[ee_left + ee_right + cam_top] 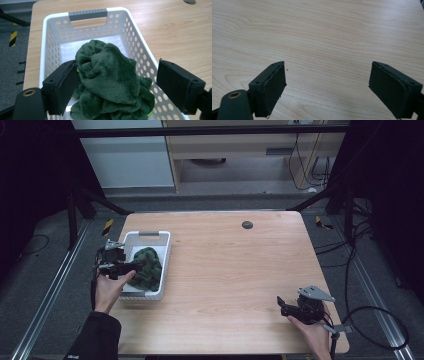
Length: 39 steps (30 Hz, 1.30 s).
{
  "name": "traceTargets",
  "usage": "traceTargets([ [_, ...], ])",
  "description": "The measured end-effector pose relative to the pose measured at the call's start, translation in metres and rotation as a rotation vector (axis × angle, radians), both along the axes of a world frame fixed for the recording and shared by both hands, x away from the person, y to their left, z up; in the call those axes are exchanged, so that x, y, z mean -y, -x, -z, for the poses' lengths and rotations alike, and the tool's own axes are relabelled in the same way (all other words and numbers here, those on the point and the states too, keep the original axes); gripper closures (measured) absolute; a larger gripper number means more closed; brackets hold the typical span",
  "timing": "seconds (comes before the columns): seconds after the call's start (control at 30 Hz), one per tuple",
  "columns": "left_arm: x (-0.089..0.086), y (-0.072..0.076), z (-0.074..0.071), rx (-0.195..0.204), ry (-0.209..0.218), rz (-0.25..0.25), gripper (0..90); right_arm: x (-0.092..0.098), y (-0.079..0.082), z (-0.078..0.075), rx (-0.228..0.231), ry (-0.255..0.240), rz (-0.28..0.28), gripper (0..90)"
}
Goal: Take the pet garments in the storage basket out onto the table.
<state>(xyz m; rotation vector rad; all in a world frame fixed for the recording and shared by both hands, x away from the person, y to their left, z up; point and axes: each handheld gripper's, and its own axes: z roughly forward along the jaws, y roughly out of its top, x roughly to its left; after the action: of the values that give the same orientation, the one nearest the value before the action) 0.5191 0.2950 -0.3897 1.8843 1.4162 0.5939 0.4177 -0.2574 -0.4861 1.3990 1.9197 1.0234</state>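
— What do we have at the left of the counter [230, 270]?

— We see a white perforated basket [162, 257] with a grey handle [87, 14] on its far wall, standing near the counter's left edge. A crumpled dark green cloth [110, 82] lies heaped inside it, reaching above the rim.

— And the left gripper [134, 266]?

— We find it over the basket's left wall, held by the left hand [111, 287]. Its fingers [63, 85] are spread wide; in the left gripper view one sits against the left side of the cloth, the other stands apart from it near the basket's right wall. We see nothing pinched between them.

— Moving right, what comes next?

— Bare wooden counter through the middle, with a small dark round disc [247, 224] near the far edge.

— And at the right?

— The right gripper [283, 305] rests in the right hand [312, 332] at the near right corner. Its fingers [270, 87] are also wide apart, with plain wood grain between them and nothing held.
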Motion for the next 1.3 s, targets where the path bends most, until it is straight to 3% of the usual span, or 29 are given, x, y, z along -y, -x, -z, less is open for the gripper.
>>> traceTargets([
  [0.9,0.011,-0.031,0.016,-0.119,-0.076,0.021,17.7,-0.001,-0.001,0.002,-0.018,0.015,-0.009,13.0],
  [1.3,0.015,-0.038,0.025,-0.169,-0.085,0.021,18.9,-0.002,-0.002,0.002,-0.029,0.018,-0.013,12.4],
])
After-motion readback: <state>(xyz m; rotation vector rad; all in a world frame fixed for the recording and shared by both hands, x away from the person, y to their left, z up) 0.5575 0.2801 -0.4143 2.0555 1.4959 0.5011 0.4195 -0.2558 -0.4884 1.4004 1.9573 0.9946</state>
